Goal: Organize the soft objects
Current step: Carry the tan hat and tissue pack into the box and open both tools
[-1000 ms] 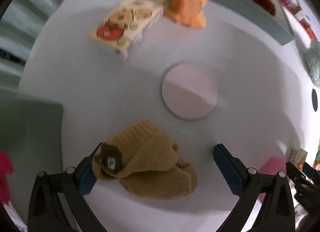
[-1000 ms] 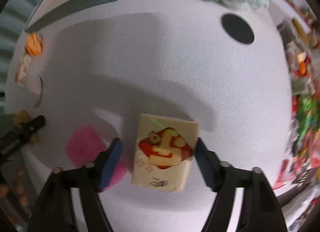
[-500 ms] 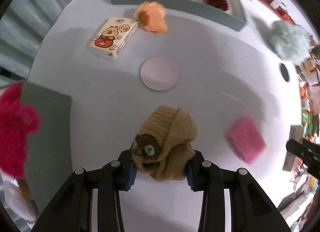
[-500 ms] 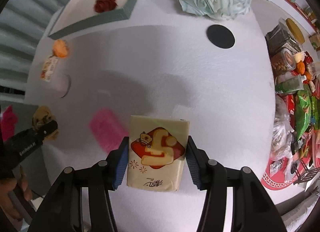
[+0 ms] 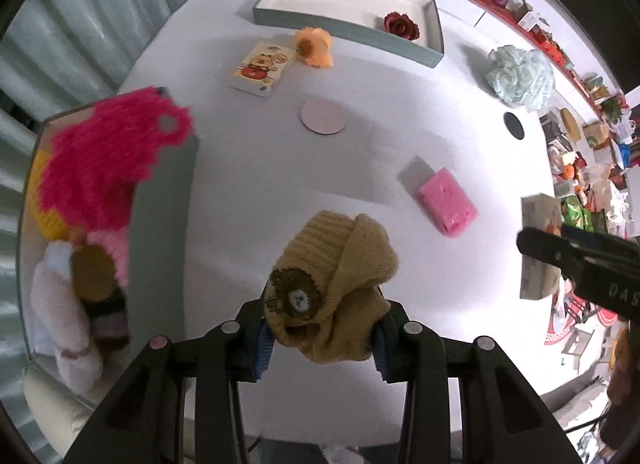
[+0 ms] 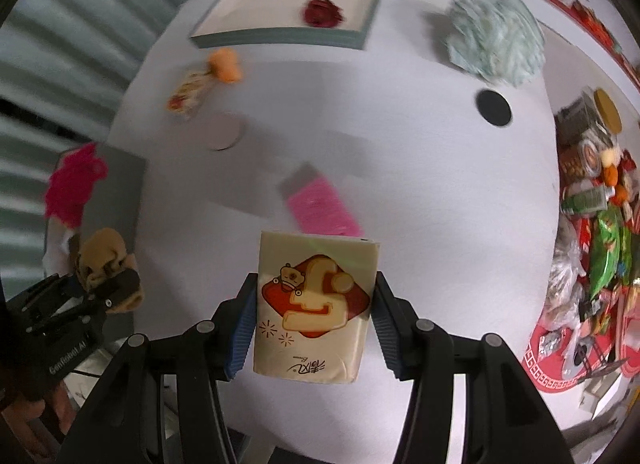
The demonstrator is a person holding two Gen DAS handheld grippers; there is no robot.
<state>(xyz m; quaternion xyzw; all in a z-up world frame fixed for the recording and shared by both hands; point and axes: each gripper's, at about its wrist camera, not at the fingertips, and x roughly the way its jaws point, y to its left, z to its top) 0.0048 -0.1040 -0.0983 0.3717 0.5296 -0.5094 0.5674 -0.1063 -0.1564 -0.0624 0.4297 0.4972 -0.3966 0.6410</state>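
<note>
My left gripper (image 5: 320, 338) is shut on a tan knitted sock with a bear face (image 5: 334, 284) and holds it above the white table (image 5: 360, 168); it also shows in the right wrist view (image 6: 106, 264). My right gripper (image 6: 312, 322) is shut on a cream tissue pack with a red pattern (image 6: 314, 306), lifted off the table; the pack also shows in the left wrist view (image 5: 538, 248). A grey bin (image 5: 168, 208) at the left holds a magenta fluffy item (image 5: 108, 156) and other soft toys.
On the table lie a pink sponge (image 5: 448, 204), a pale round coaster (image 5: 323, 118), a second tissue pack (image 5: 262, 68), an orange flower (image 5: 314, 46), a mint bath pouf (image 5: 520, 76) and a black disc (image 5: 514, 130). A grey tray (image 5: 348, 30) at the back holds a red rose (image 5: 400, 24).
Both grippers closed on their objects and lifted them high above the table. The left gripper, with the sock, has drawn back toward the bin at the left.
</note>
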